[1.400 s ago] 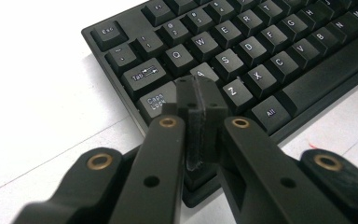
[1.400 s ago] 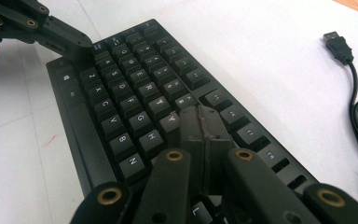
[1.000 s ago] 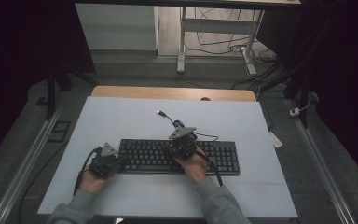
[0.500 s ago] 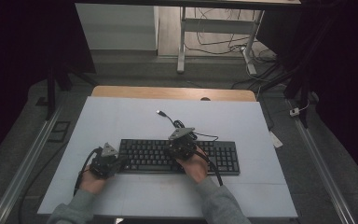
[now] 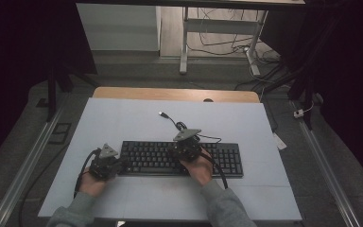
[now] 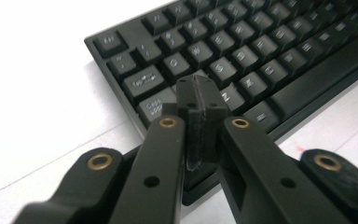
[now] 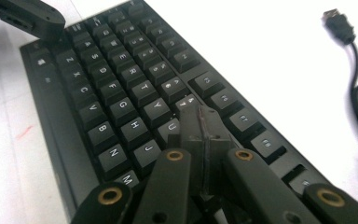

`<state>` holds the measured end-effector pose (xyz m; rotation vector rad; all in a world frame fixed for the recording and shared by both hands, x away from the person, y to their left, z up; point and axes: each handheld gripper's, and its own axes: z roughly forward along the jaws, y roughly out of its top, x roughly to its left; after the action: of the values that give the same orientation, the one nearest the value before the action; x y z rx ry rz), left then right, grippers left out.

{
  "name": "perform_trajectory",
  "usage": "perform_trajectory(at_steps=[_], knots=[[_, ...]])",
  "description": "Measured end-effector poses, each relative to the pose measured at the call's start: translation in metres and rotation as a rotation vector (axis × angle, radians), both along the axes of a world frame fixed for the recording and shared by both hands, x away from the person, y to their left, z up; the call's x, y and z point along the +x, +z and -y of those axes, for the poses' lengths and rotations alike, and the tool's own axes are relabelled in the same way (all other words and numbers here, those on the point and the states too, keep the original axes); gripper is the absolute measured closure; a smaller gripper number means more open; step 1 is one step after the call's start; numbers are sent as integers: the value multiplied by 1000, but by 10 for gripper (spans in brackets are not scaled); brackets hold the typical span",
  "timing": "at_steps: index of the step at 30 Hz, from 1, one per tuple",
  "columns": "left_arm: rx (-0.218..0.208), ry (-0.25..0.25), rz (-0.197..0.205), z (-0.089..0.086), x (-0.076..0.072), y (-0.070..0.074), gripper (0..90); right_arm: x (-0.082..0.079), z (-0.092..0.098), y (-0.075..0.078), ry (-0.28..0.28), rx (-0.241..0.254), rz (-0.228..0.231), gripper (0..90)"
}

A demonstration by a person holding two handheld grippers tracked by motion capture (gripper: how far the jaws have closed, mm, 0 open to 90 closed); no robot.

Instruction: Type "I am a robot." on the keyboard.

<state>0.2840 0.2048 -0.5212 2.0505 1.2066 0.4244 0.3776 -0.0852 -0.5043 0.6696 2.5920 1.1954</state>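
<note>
A black keyboard (image 5: 179, 158) lies across the white table (image 5: 123, 118), also seen in the left gripper view (image 6: 242, 51) and the right gripper view (image 7: 121, 84). My left gripper (image 6: 196, 84) is shut, its joined tips over the keys at the keyboard's left end; from above, the left gripper (image 5: 116, 165) is at that end. My right gripper (image 7: 204, 119) is shut too, tips resting around the middle letter keys, and shows from above as the right gripper (image 5: 182, 149) over the keyboard's centre. Nothing is held.
The keyboard's cable with its USB plug (image 5: 162, 114) trails behind on the table, and the plug (image 7: 338, 21) lies at the upper right of the right gripper view. A wooden table edge (image 5: 175, 94) runs behind. Metal rails (image 5: 26, 161) flank the table.
</note>
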Motion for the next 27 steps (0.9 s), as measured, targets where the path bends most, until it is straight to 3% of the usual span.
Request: perform_trajectory(at_steps=[5,6,7,9,10,15,20,27], knots=[[-25,-6,27,0,-3,6,873,-3,10,6,0,34,9,894],[-31,-6,29,0,-3,7,853,-4,13,7,5,44,8,855],[-38,-5,34,0,-3,7,780,-6,18,9,-3,49,11,761],[-54,-1,35,-1,-3,7,749,-6,21,9,-8,52,12,732],[-61,0,35,-2,-3,8,685,-9,28,11,-15,70,15,667],[-95,10,36,-4,-4,10,546,-14,50,15,-34,91,11,571],[-113,14,37,-6,-5,12,488,-21,67,19,-39,92,18,544],[-113,6,41,-5,-5,13,434,-31,95,24,-53,130,33,529]])
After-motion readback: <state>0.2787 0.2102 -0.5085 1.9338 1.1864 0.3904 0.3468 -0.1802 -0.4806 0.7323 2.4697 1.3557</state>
